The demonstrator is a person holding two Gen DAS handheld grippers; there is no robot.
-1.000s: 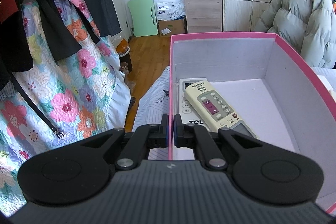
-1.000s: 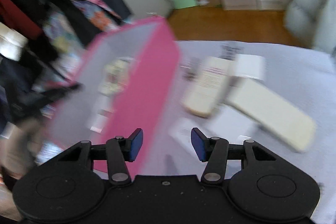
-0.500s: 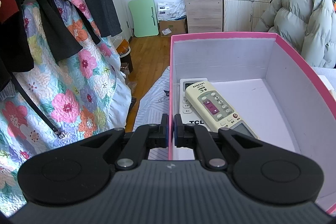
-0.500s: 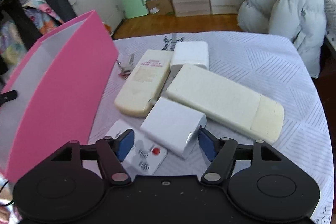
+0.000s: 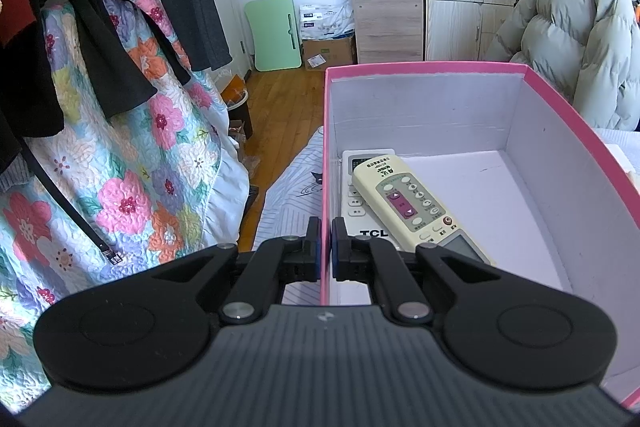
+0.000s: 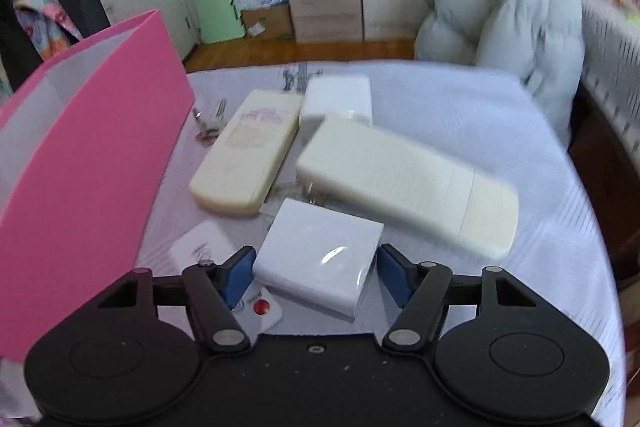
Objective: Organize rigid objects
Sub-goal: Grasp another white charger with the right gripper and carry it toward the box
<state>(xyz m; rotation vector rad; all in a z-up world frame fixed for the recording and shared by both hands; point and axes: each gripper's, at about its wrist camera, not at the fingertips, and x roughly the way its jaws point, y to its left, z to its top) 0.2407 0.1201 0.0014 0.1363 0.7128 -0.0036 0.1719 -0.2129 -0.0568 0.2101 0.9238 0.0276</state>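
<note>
Both tongs: left (image 5: 326, 247) clamping pink box wall (image 5: 323, 163); right (image 6: 316, 275) closing round white block (image 6: 320, 259).

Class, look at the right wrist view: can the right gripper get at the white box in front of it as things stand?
Probably yes. The right gripper already straddles the white box, its jaws closing with a fingertip at either side and gaps left. Nothing lies on the box; it rests partly on a flat remote, so it may tilt.
</note>
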